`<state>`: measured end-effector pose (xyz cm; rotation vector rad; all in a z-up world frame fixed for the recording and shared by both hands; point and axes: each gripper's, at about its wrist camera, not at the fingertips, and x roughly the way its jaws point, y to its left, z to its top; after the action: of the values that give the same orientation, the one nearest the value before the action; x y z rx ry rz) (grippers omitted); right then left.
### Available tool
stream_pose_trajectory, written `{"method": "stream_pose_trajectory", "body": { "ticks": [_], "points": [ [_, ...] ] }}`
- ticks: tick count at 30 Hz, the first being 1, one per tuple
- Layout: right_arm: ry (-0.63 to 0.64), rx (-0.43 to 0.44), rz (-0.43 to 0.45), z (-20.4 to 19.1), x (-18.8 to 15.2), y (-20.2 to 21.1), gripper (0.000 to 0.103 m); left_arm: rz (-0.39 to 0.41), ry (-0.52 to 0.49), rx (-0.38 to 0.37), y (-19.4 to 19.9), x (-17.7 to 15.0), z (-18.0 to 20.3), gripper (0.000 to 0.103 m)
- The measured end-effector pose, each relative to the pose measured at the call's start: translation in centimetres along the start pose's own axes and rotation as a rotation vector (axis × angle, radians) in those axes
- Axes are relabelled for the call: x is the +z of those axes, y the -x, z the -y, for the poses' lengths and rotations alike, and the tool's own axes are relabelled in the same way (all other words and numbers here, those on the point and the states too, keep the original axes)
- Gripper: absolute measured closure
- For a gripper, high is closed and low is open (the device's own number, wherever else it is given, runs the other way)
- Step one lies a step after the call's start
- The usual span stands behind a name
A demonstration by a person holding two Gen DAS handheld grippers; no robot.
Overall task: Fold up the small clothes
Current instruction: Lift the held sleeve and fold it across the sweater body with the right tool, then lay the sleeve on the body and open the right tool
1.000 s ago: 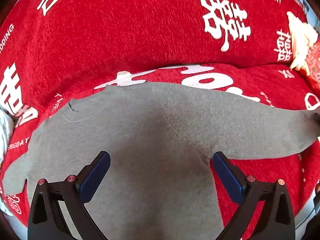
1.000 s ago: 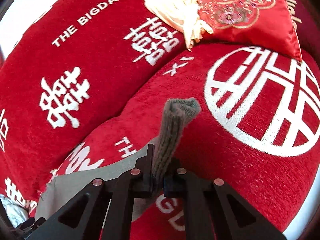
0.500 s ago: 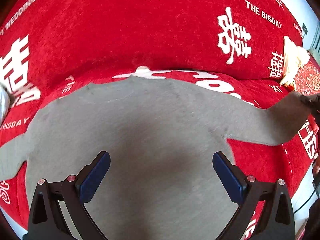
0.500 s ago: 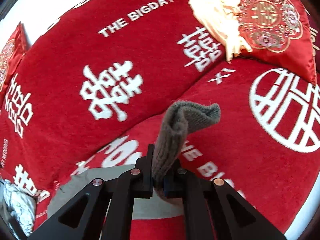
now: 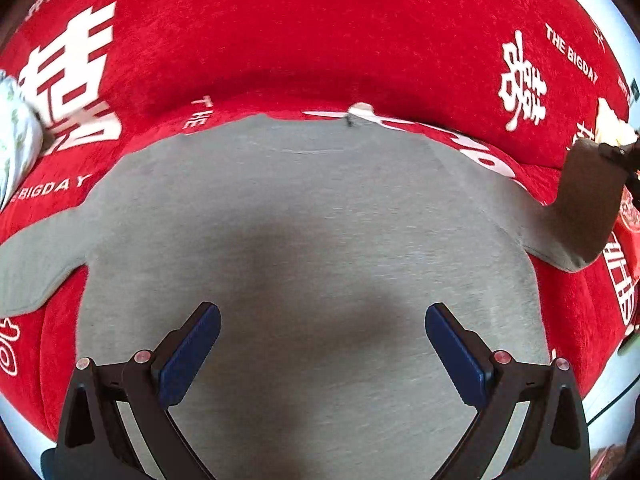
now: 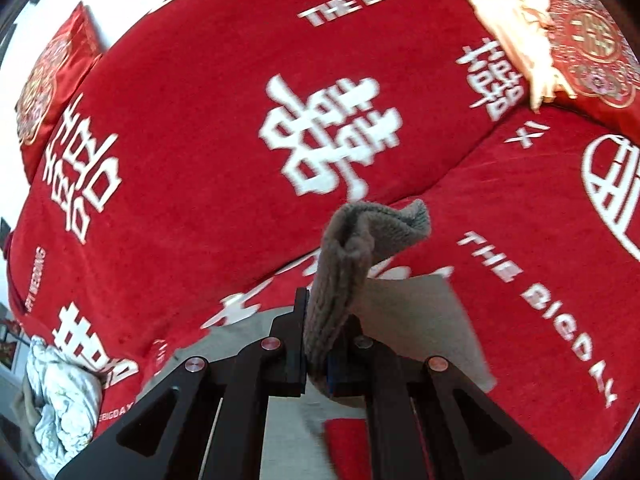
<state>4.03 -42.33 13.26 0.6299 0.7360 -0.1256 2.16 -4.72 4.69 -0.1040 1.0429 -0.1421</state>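
Observation:
A grey long-sleeved sweater (image 5: 304, 216) lies flat, front down or plain side up, on a red sofa cover. My left gripper (image 5: 322, 344) is open and empty, hovering over the sweater's lower body. My right gripper (image 6: 318, 356) is shut on the ribbed cuff (image 6: 360, 240) of the sweater's right sleeve and holds it lifted above the seat. In the left wrist view that raised sleeve (image 5: 588, 204) rises at the far right, with the right gripper (image 5: 624, 160) at its top. The left sleeve (image 5: 36, 256) lies flat at the left.
The red sofa backrest (image 5: 320, 32) with white characters rises behind the sweater. A white patterned cloth bundle (image 6: 60, 392) lies at the left end. A red embroidered cushion (image 6: 592, 40) and a cream cloth (image 6: 508, 4) sit at the right end.
My right gripper has lifted the sleeve cuff higher and carried it leftward, towards the sweater's body. My left gripper has moved left over the sweater and stays open.

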Motion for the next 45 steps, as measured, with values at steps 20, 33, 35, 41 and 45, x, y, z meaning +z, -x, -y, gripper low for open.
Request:
{"method": "stream_pose_trajectory", "body": {
  "ticks": [20,33,35,41,45],
  "points": [
    [0.181,0.098,-0.113,-16.6,-7.9,-5.6,0.096,0.019,0.129,-0.015,1.2,-1.1,-8.5,0.000],
    [0.340,0.199,-0.229,-27.2,-16.1,-9.0,0.096,0.044,0.211,-0.002,3.2,-2.3,-13.8,0.000],
    [0.376,0.201,-0.255,-28.4,-17.8,-9.9,0.096,0.043,0.228,0.005,3.3,-2.6,-14.7,0.000],
    [0.437,0.165,-0.338,-28.9,-21.5,-12.9,0.096,0.021,0.271,0.016,2.8,-3.3,-16.5,0.000],
    [0.507,0.145,-0.413,-29.0,-23.8,-14.7,0.091,0.011,0.283,0.017,2.5,-3.6,-16.8,0.000]
  ]
}}
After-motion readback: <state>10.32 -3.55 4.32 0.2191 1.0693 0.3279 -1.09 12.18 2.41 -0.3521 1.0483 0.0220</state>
